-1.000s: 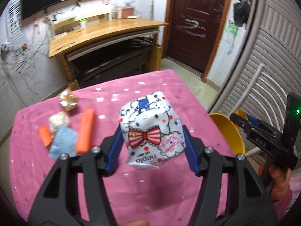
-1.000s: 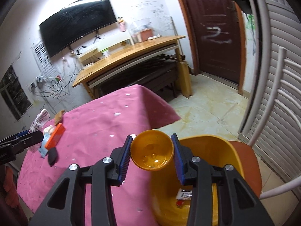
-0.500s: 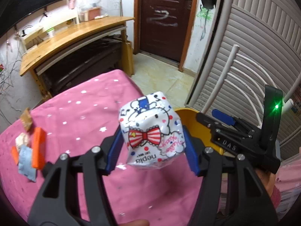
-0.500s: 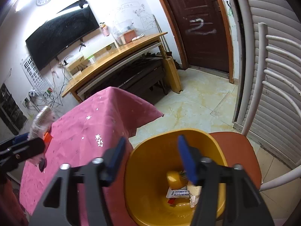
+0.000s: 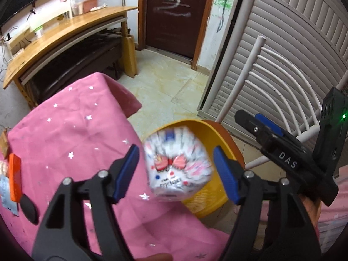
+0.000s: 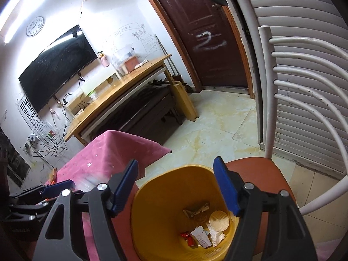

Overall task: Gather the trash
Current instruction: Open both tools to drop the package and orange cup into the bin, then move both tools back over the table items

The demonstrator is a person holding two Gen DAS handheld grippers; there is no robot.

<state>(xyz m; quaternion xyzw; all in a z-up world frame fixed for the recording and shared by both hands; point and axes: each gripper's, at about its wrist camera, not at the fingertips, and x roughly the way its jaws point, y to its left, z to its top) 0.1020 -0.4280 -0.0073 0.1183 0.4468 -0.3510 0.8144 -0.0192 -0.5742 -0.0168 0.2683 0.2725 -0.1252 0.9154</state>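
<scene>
A white tissue pack (image 5: pixel 177 163) with a red bow print hangs blurred between my left gripper's (image 5: pixel 175 152) blue pads, with a gap on each side. The jaws are opening, and the pack is over the near rim of the yellow bin (image 5: pixel 217 130). My right gripper (image 6: pixel 175 163) is above the same bin (image 6: pixel 152 195), its jaws opening with nothing between them. In the bin lie a yellow cup (image 6: pixel 219 218) and several wrappers (image 6: pixel 200 237). The right gripper (image 5: pixel 261 126) also shows at the right of the left wrist view.
The bin stands on the orange seat (image 6: pixel 261 169) of a white chair (image 5: pixel 271 76), against the pink-clothed table (image 5: pixel 76 130). An orange piece (image 5: pixel 14 177) and other scraps lie at the table's far left. A wooden desk (image 6: pixel 121 91) and a door stand beyond.
My left gripper carried the pack from over the table to the bin and its pads came off it. My right gripper let the yellow cup go, and it now lies in the bin.
</scene>
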